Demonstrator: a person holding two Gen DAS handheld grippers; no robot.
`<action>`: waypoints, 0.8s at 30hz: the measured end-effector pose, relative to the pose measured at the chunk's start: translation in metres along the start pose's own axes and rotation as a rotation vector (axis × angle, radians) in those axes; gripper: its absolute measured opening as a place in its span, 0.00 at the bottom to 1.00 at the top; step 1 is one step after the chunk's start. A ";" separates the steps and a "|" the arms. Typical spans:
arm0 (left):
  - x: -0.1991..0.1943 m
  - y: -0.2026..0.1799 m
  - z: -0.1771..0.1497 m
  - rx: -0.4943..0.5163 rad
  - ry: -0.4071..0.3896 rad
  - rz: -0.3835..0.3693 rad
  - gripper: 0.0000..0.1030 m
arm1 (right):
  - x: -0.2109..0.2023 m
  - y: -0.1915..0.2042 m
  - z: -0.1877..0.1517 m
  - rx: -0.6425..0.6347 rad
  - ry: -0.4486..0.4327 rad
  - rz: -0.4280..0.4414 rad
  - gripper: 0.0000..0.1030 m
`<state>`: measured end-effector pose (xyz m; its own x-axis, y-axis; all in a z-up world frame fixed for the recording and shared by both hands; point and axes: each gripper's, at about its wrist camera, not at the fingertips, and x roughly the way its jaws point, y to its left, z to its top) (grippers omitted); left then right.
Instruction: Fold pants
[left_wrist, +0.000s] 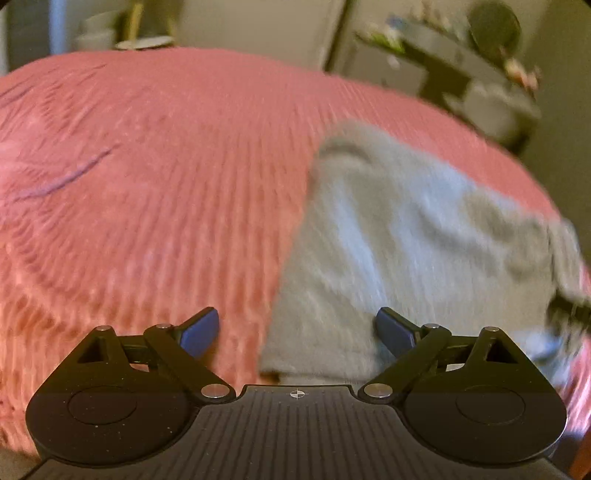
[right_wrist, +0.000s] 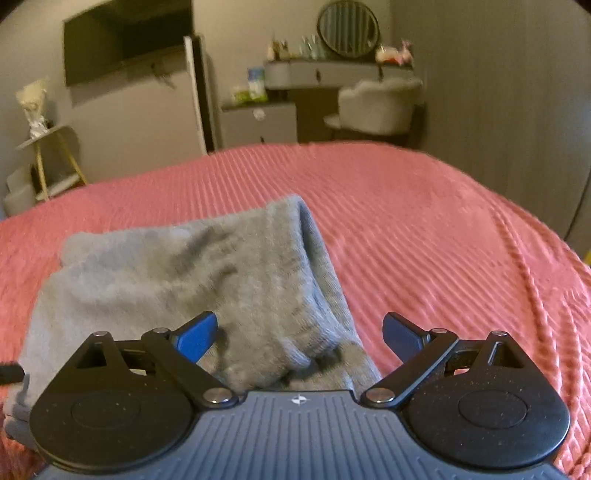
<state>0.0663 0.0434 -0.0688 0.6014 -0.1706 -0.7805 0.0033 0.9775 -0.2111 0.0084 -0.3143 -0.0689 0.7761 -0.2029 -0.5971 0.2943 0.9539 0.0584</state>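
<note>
Grey pants (left_wrist: 399, 251) lie folded in a thick bundle on a pink ribbed bedspread (left_wrist: 166, 184). In the left wrist view my left gripper (left_wrist: 297, 332) stands open over the bundle's left edge, nothing between its blue pads (left_wrist: 201, 330). In the right wrist view the same grey pants (right_wrist: 192, 273) lie ahead and to the left, one folded edge running toward me. My right gripper (right_wrist: 299, 336) is wide open just above the near right corner of the bundle, its pads apart from the cloth. The other gripper's tip (left_wrist: 570, 312) shows dark at the pants' right end.
The pink bedspread (right_wrist: 424, 229) stretches far and to the right. Beyond the bed stand a dresser with a round mirror (right_wrist: 347, 31), a pale chair (right_wrist: 380, 105), a wall-mounted television (right_wrist: 125, 40) and a small gold-legged side table (right_wrist: 48, 147).
</note>
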 end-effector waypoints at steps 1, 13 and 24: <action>0.003 -0.003 -0.001 0.020 0.003 0.011 0.93 | 0.003 -0.004 0.003 0.031 0.016 0.010 0.93; 0.015 0.002 0.001 -0.032 0.034 -0.009 0.98 | 0.058 -0.080 0.013 0.369 0.203 0.209 0.94; 0.015 -0.003 -0.001 -0.013 0.026 0.010 1.00 | 0.063 -0.095 0.000 0.503 0.222 0.281 0.94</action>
<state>0.0743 0.0379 -0.0811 0.5806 -0.1638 -0.7976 -0.0136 0.9775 -0.2106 0.0287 -0.4178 -0.1120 0.7432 0.1436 -0.6534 0.3644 0.7321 0.5755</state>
